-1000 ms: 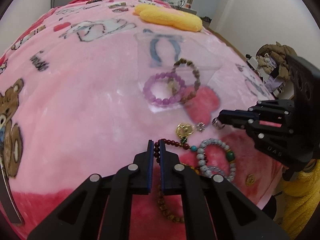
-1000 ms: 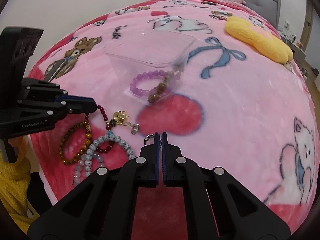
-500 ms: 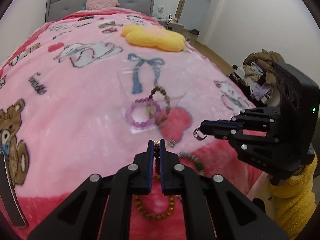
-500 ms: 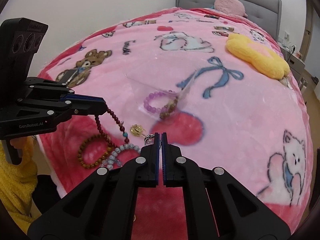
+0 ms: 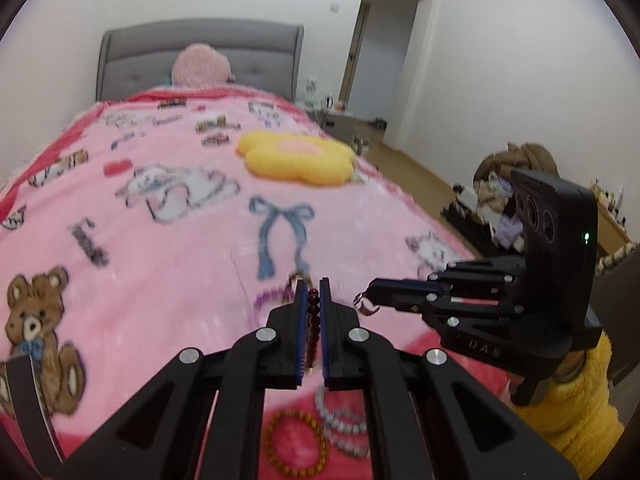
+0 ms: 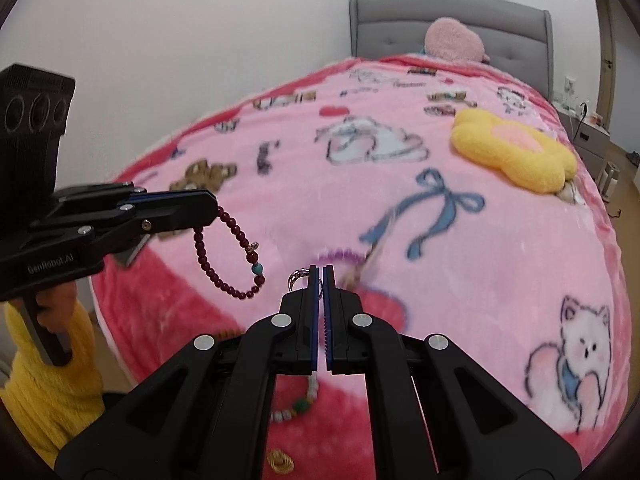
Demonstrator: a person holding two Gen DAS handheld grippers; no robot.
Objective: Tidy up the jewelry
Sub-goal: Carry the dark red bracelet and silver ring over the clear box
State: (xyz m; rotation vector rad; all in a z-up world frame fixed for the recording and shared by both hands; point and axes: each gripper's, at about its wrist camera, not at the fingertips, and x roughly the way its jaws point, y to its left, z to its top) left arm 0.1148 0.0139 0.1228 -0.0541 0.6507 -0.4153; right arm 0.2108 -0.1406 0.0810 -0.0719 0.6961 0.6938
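— Two grippers over one bed (image 6: 500, 264) with a pink blanket; what else lies big there?
— The yellow flower cushion (image 6: 512, 156), far up.
— And the left gripper (image 5: 313, 286)?
— Its fingers are clamped on the dark red bead bracelet (image 6: 228, 252), which hangs clear of the blanket.
— The right gripper (image 6: 319, 270)?
— Fingers pressed together, pinching a silver ring (image 6: 298, 276) at their tips.
— On the blanket?
— A purple bracelet (image 6: 340, 256), blurred; near the edge, a brown bead bracelet (image 5: 296, 446) and a pale bead bracelet (image 5: 340, 426).
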